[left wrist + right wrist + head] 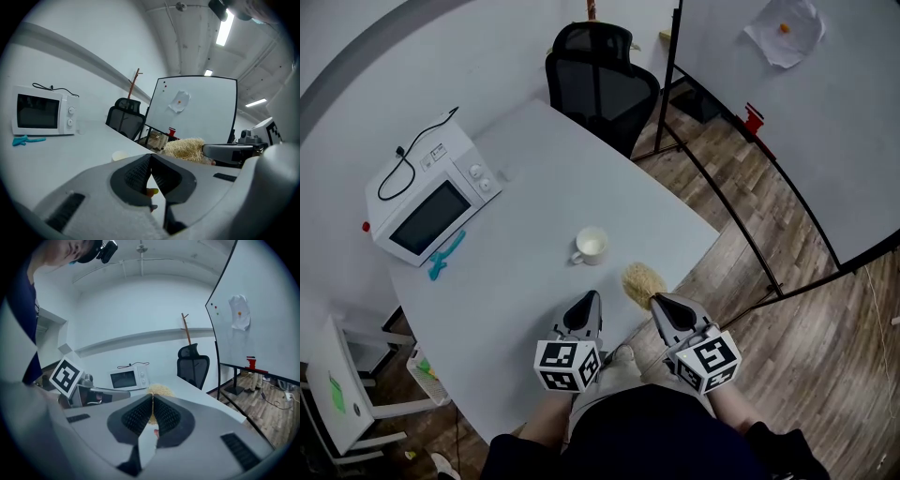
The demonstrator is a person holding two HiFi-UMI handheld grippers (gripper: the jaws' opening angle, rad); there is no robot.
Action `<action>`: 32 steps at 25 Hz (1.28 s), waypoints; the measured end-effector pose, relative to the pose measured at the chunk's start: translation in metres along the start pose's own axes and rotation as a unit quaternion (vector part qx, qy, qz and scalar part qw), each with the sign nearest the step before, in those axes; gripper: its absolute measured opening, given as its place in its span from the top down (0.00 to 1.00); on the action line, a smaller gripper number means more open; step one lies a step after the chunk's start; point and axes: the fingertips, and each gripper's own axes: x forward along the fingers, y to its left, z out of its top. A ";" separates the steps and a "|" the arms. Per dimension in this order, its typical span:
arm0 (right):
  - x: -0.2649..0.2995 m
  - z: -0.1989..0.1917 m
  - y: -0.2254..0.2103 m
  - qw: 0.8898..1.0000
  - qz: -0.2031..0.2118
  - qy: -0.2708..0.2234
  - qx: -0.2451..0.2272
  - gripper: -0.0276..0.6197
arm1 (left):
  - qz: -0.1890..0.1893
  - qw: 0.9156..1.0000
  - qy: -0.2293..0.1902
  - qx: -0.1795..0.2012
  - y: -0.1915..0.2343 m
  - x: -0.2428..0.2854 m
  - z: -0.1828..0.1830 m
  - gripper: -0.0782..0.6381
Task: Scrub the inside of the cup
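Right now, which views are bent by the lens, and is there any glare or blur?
Head view: evenly lit, cup sharp, shadows faint. Left gripper view: strong fisheye, dark corners, ceiling lamp glares. Right gripper view: same fisheye, whiteboard edge bows.

Both the left gripper and the right gripper are grey and tapering, with black ribbed pads; each carries a white cube printed with black square markers. The person wears a dark navy top with dark sleeves
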 end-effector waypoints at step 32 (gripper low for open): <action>0.107 0.025 -0.041 0.996 0.077 0.032 0.006 0.91 | 0.109 0.992 0.046 0.040 0.120 0.090 -0.051 0.74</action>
